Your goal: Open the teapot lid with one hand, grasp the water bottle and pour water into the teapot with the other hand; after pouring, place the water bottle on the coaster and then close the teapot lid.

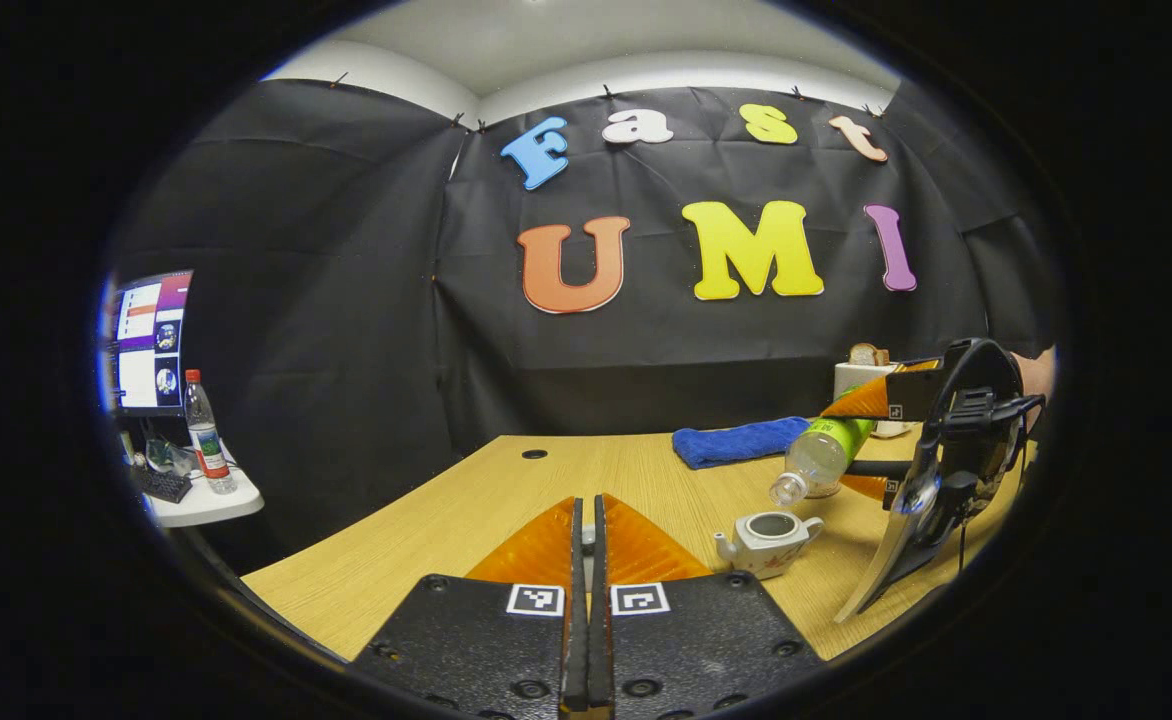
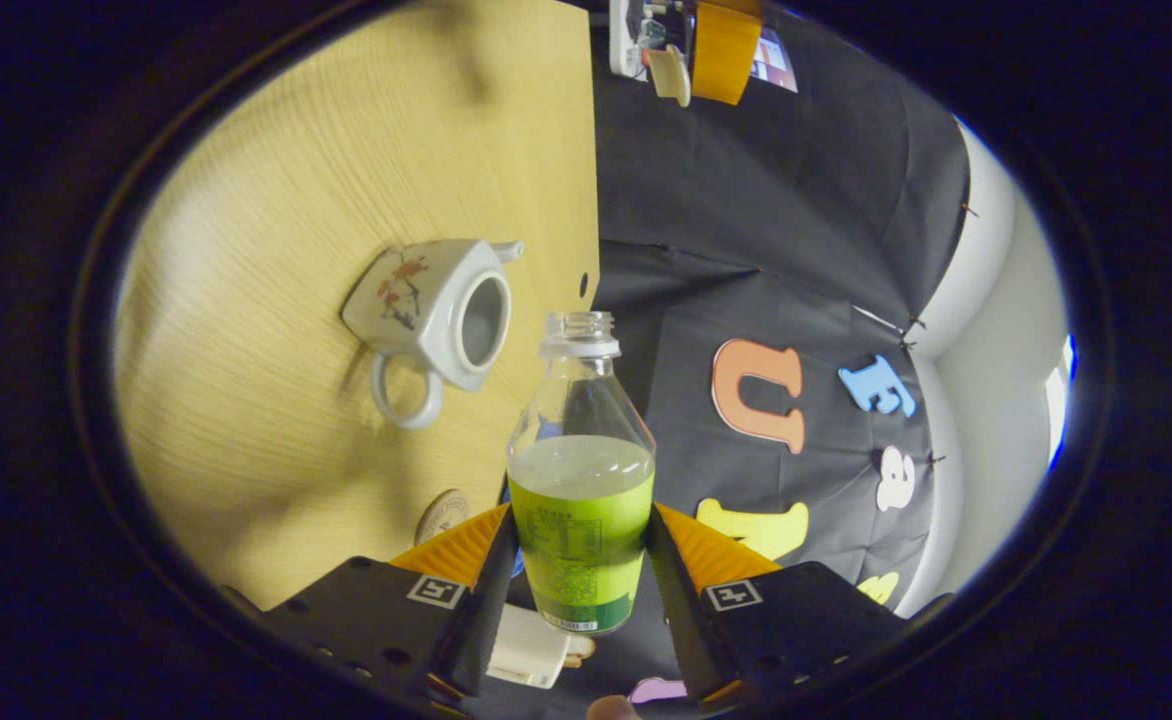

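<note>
My right gripper is shut on the green-labelled water bottle, which has no cap and is partly full. In the left gripper view the bottle is tilted, its mouth down-left, just above and to the right of the teapot. The white teapot stands on the wooden table with its top uncovered. My left gripper hangs over the table to the left of the pot, fingers pressed together. The right gripper view shows the pale lid held in that gripper, far off. Part of a round coaster shows beside my right gripper.
A folded blue cloth lies at the back of the table, with a white box to its right. A cable hole is near the table's far edge. A side table at the left carries a monitor and another bottle.
</note>
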The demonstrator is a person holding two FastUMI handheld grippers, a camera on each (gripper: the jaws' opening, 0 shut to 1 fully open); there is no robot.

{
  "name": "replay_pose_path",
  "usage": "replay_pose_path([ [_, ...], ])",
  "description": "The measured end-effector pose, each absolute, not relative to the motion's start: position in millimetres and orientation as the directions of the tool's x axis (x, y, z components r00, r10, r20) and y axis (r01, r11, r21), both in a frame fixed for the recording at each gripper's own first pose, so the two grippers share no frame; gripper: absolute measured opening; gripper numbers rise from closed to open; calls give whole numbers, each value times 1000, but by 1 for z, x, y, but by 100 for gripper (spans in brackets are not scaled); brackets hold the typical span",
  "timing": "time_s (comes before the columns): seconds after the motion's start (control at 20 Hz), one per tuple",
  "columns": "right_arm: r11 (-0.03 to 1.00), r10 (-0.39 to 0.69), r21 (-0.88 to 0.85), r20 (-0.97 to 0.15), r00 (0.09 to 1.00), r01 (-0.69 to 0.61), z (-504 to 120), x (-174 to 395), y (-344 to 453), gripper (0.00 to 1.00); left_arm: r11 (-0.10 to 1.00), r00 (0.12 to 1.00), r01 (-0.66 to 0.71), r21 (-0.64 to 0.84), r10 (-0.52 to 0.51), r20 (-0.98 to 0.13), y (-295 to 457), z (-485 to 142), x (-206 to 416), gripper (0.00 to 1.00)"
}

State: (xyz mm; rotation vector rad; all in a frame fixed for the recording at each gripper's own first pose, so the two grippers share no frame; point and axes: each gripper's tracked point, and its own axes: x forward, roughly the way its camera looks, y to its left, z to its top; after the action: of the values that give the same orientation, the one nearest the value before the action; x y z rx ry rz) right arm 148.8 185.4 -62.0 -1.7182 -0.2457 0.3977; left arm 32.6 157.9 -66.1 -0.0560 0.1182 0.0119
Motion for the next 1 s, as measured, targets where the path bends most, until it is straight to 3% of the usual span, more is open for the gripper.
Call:
replay_pose_path([
  [0.2, -22, 382, -989, -144, 913, -146, -62, 143, 180, 73, 998, 992, -15, -66, 6, -125, 156, -62, 32, 3],
  [0.45, 280, 396, -922, -143, 907, -267, -36, 147, 176, 72, 998, 994, 8, -66, -15, -108, 145, -48, 30, 3],
  [0.75, 644, 418, -650, -143, 897, -404, -12, 147, 163, 71, 995, 993, 44, -88, -53, -108, 127, -42, 33, 3],
  [1.0, 809, 422, -392, -133, 897, -439, -2, 173, 153, 72, 992, 991, 66, -110, -78, -104, 117, -36, 34, 3],
])
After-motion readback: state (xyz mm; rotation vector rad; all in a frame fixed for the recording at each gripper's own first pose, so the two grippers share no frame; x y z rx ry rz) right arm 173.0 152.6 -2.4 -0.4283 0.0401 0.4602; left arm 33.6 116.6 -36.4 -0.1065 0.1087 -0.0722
